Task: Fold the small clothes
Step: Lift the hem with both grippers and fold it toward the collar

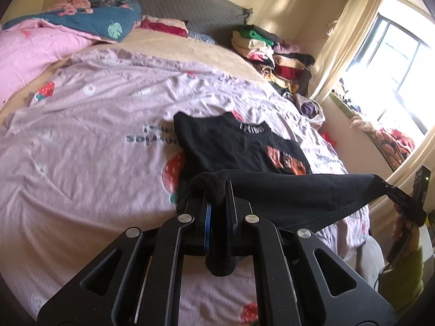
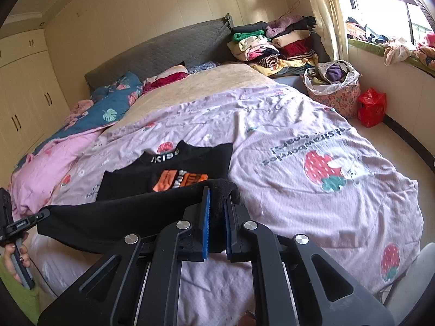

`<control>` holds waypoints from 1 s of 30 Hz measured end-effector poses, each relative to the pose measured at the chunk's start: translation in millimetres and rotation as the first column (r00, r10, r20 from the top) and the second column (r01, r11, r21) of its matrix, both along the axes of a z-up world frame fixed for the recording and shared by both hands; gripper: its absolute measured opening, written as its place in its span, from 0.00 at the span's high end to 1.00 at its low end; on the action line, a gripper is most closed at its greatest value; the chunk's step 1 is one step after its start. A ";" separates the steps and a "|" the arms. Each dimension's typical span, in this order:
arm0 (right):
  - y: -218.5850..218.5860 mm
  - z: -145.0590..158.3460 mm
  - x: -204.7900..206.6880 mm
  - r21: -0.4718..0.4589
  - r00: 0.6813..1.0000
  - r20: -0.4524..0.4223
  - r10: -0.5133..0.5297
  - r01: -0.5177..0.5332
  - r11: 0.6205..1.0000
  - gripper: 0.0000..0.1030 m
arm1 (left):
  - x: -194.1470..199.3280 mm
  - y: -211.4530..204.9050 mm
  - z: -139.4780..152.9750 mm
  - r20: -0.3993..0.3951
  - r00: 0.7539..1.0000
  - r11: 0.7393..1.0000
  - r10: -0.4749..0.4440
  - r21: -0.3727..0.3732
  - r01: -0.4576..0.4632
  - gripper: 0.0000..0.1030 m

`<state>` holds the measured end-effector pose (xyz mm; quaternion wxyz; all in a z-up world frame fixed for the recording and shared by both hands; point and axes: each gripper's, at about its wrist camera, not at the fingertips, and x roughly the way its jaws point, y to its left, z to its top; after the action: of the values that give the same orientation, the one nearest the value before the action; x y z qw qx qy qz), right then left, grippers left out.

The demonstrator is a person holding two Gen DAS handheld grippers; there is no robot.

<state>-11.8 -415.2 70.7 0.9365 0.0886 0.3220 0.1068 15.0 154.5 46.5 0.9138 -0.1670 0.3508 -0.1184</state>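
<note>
Currently both fingers clamped on black shirt (image 1: 285, 190) hem corners, left gripper (image 1: 217, 198), right gripper (image 2: 216, 203); thin bunched grip, uneven pull could slip corner, skew fold over bed (image 2: 299, 135)

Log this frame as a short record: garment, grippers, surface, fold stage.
garment: black t-shirt with orange print, far part flat on the bed
left gripper: shut on near hem corner
right gripper: shut on the other hem corner
surface: lilac strawberry bedsheet
fold stage: hem lifted taut between both grippers, not yet laid over
</note>
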 end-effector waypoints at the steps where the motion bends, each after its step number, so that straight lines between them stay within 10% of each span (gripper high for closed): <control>1: 0.4 1.1 2.9 -0.001 1.000 0.000 -0.002 0.002 1.000 0.93 | 2.2 -0.1 1.0 0.005 1.000 1.000 0.003 0.001 -0.003 0.98; 30: 28.2 -3.8 101.7 -0.080 0.998 -0.032 -0.045 0.042 0.996 0.92 | 90.4 7.5 -3.9 -0.013 0.994 0.993 0.111 -0.040 -0.111 0.98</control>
<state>89.9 -387.0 66.9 0.9358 0.0602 0.3397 0.0722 105.5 162.1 42.6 0.9135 -0.2055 0.3433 -0.0736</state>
